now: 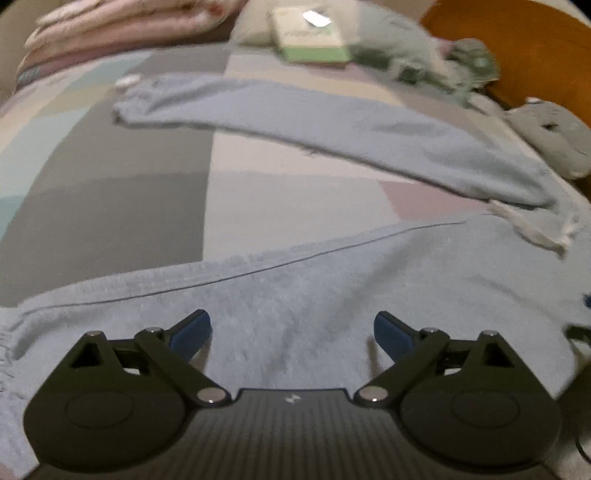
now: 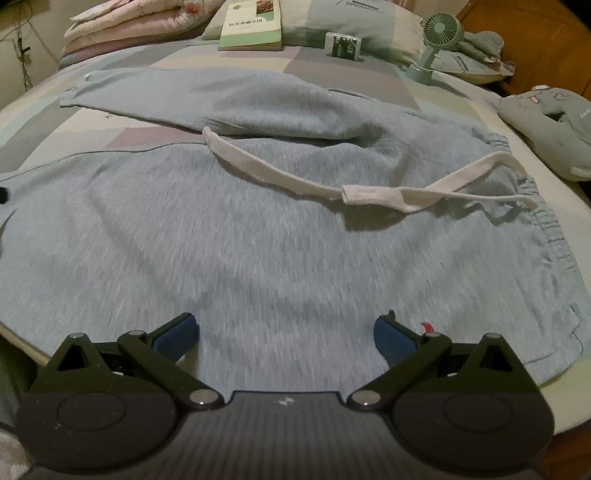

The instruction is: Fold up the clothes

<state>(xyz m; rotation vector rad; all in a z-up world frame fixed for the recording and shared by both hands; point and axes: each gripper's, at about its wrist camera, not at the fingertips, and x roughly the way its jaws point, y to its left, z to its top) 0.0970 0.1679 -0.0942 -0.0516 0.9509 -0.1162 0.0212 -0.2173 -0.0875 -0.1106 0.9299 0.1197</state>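
While both tools hang low over the near edge of the bed, their jaws stand spread wide and hold nothing. Directly ahead of the left gripper (image 1: 291, 332) lies the near leg of the light blue sweatpants (image 1: 332, 295), its cloth running under the fingertips and off to the left. The right gripper (image 2: 286, 334) faces the broad seat and hip, with the gathered waistband (image 2: 546, 221) to its right. So the garment's long axis lies crosswise, left to right, legs toward the left and waist toward the right. The far leg (image 1: 295, 110) splays away from the near one, leaving a wedge of patchwork bedsheet (image 1: 110, 221) between them. By my reading, the right tool is nearer the waist and the left nearer the cuffs.

Counted: one pair of trousers with two legs, one white drawstring (image 2: 295, 177) lying loose across the seat, two grippers. Beyond sit one book (image 2: 251, 26), one small fan (image 2: 436, 40), one stack of pink quilts (image 2: 129, 29) and one grey plush toy (image 2: 554, 122).
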